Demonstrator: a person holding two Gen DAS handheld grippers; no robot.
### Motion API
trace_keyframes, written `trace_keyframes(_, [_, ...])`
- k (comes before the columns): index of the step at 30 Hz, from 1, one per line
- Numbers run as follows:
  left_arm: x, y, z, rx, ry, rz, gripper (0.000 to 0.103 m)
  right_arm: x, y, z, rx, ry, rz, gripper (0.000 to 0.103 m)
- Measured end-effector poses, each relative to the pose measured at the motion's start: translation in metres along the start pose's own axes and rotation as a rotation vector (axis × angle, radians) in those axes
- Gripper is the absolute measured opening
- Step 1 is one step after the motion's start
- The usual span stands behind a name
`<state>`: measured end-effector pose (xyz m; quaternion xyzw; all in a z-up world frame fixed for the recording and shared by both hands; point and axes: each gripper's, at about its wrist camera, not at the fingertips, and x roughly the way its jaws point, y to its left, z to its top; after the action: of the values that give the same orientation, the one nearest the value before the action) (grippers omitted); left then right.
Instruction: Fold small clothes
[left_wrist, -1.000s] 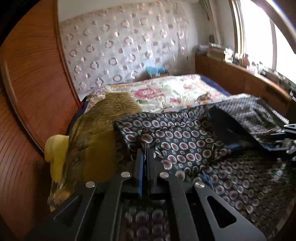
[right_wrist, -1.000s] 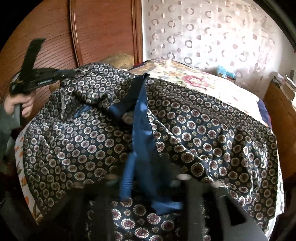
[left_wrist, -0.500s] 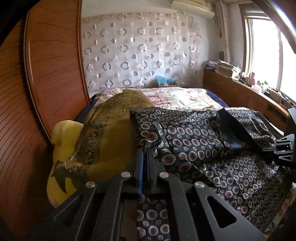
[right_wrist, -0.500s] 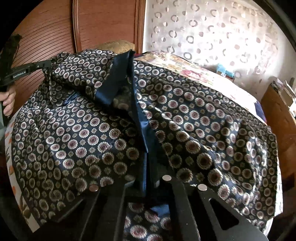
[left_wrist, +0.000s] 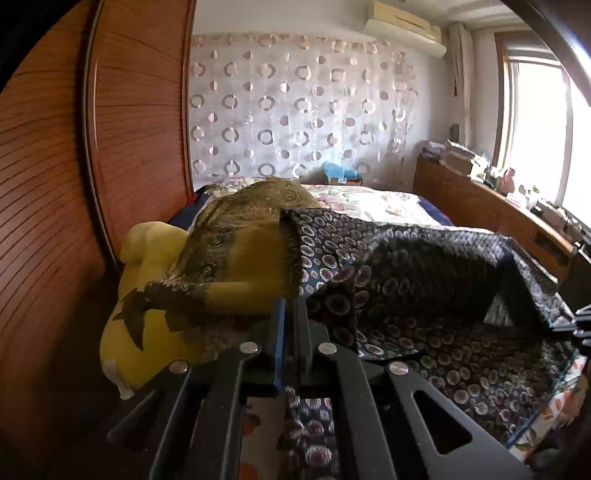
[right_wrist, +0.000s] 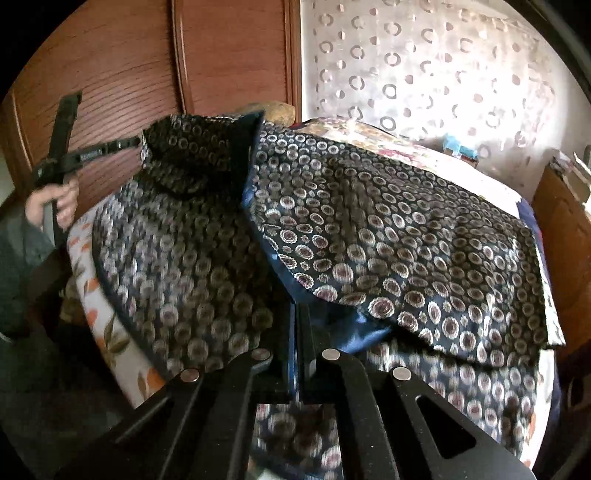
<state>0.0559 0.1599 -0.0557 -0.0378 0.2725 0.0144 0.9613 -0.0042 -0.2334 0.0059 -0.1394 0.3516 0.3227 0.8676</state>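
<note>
Both my grippers pinch the dark patterned cloth over the bed.

Nearest, my right gripper (right_wrist: 297, 314) is clamped tight on a blue-lined edge of the patterned cloth (right_wrist: 388, 229); my left gripper (left_wrist: 290, 306) is closed on another corner, lifting it. The cloth drapes across the floral bed (left_wrist: 373, 197), beside an olive garment (left_wrist: 251, 236) and yellow pillow (left_wrist: 147, 254).

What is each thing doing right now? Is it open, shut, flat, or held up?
Left gripper: shut on the dark scarf.
Right gripper: shut on the dark scarf.
Dark scarf: pinched at two spots, partly lifted, one part lapped over another.
Olive cloth: draped over the yellow pillow.
Yellow pillow: lying on the bed, partly covered.
</note>
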Motion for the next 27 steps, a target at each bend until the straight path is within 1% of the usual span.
trace_keyframes(2, [-0.005,0.002,-0.001,-0.016,0.001,-0.010,0.004,-0.003,-0.003,-0.008,0.014,0.013,-0.021,0.000])
trace_keyframes(4, [-0.008,0.002,0.000,-0.020,0.003,-0.013,0.005,-0.007,-0.007,-0.013,0.037,0.003,-0.022,0.000])
trace_keyframes(5, [-0.008,0.002,-0.001,-0.018,0.000,-0.011,0.012,-0.010,-0.008,-0.014,0.047,-0.002,-0.024,0.000])
trace_keyframes(6, [-0.010,0.001,0.000,-0.014,-0.004,-0.014,0.024,-0.012,-0.010,-0.014,0.057,-0.006,-0.029,0.000])
trace_keyframes(7, [-0.010,0.000,0.001,-0.010,-0.008,-0.020,0.031,-0.015,-0.012,-0.014,0.067,-0.009,-0.033,0.001])
trace_keyframes(8, [-0.012,-0.002,0.002,-0.007,-0.016,-0.029,0.042,-0.017,-0.014,-0.013,0.073,-0.011,-0.037,0.002])
trace_keyframes(9, [-0.014,-0.004,0.003,-0.005,-0.021,-0.038,0.048,-0.020,-0.015,-0.013,0.078,-0.013,-0.048,0.004])
trace_keyframes(10, [-0.014,-0.006,0.004,-0.001,-0.022,-0.044,0.051,-0.025,-0.017,-0.014,0.082,-0.017,-0.058,0.007])
trace_keyframes(11, [-0.015,-0.008,0.004,0.002,-0.023,-0.047,0.057,-0.028,-0.019,-0.015,0.088,-0.022,-0.066,0.009])
trace_keyframes(12, [-0.016,-0.011,0.004,0.004,-0.024,-0.047,0.061,-0.031,-0.020,-0.015,0.092,-0.023,-0.075,0.012])
trace_keyframes(13, [-0.016,-0.013,0.004,0.005,-0.027,-0.045,0.062,-0.034,-0.022,-0.019,0.096,-0.023,-0.091,0.024])
trace_keyframes(14, [-0.015,-0.015,0.004,0.005,-0.027,-0.044,0.063,-0.038,-0.024,-0.019,0.106,-0.025,-0.104,0.040])
trace_keyframes(16, [-0.014,-0.017,0.004,0.006,-0.019,-0.050,0.063,-0.048,-0.030,-0.022,0.128,-0.041,-0.105,0.052])
trace_keyframes(18, [-0.011,-0.020,0.003,0.005,-0.007,-0.045,0.063,-0.057,-0.034,-0.024,0.139,-0.053,-0.113,0.054])
trace_keyframes(21, [-0.002,-0.023,-0.001,0.003,0.025,-0.036,0.063,-0.065,-0.046,-0.028,0.166,-0.059,-0.165,0.054])
trace_keyframes(27, [0.014,-0.025,-0.010,0.003,0.078,-0.026,0.063,-0.060,-0.082,-0.043,0.251,-0.021,-0.280,0.054])
